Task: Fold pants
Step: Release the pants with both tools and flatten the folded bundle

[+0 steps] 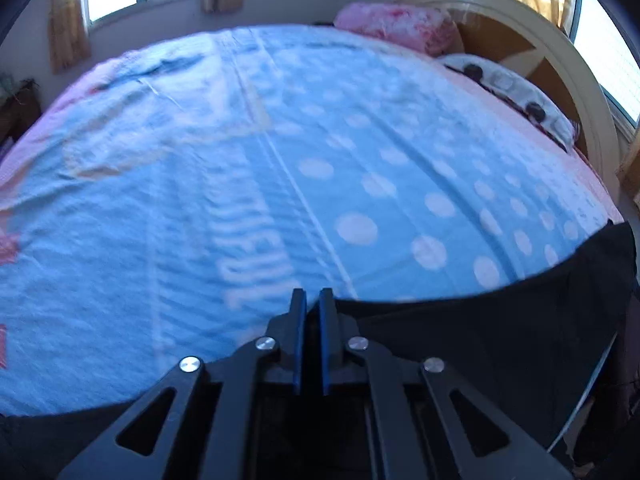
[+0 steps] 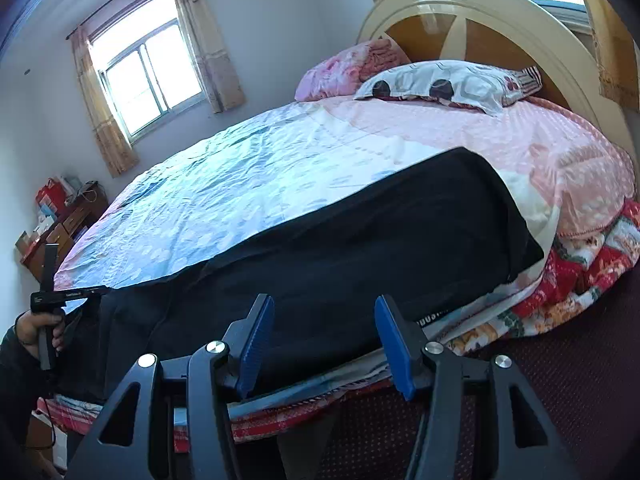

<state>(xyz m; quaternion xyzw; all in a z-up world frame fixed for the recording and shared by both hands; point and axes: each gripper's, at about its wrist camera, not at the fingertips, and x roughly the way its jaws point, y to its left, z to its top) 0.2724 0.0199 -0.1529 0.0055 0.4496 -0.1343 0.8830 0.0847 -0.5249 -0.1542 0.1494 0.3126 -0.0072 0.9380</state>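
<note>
On bed (image 2: 560, 152), black pants (image 2: 360, 240) spread flat

Home bedroom: large bed (image 2: 280, 168) with blue dotted and pink covers, arched cream headboard (image 2: 500, 20) at its far end, two pillows (image 2: 440, 84) just before it, curtained window (image 2: 152, 76) left of it, probably a wooden dresser (image 2: 60, 232) below.
</note>
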